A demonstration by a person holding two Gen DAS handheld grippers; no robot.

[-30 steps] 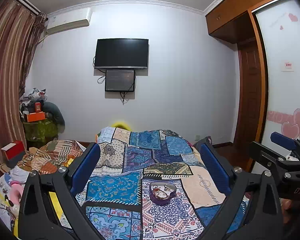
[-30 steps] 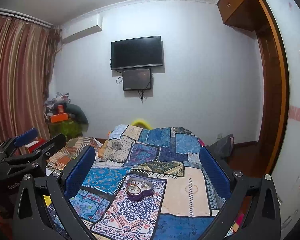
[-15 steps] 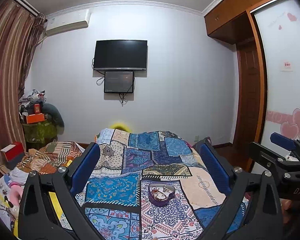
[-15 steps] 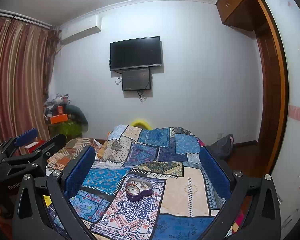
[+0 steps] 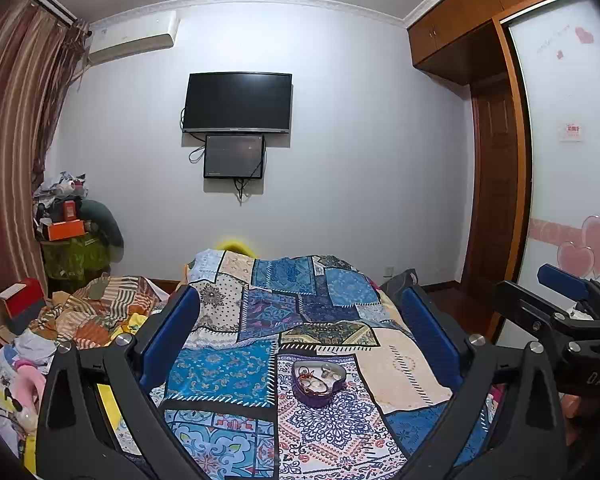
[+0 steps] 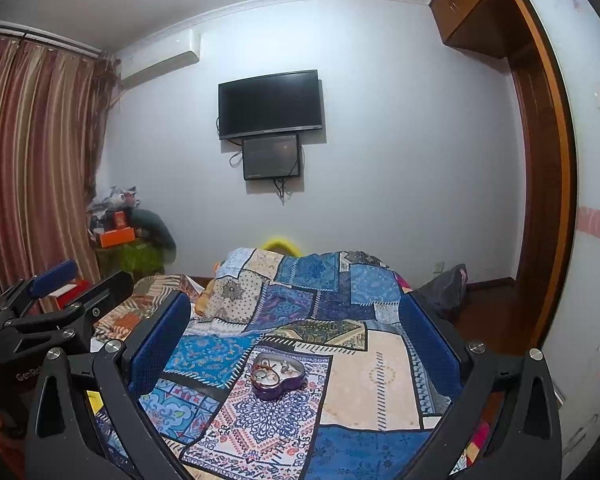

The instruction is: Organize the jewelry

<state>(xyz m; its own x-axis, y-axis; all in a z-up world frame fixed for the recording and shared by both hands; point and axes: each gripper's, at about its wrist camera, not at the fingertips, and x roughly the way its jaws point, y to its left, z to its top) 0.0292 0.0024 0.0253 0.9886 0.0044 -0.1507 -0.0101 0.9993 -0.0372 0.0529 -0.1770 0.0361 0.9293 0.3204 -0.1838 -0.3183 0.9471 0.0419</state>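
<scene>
On the bed's patchwork quilt [image 5: 236, 368] sits a purple heart-shaped dish [image 5: 318, 379] with rings and small jewelry [image 6: 269, 372] inside. Left gripper [image 5: 300, 332] and right gripper [image 6: 294, 334] both hover wide, holding nothing.

Purple heart-shaped dish [image 5: 315, 383] on blue-and-cream patchwork bedspread [image 5: 236, 368]
</scene>
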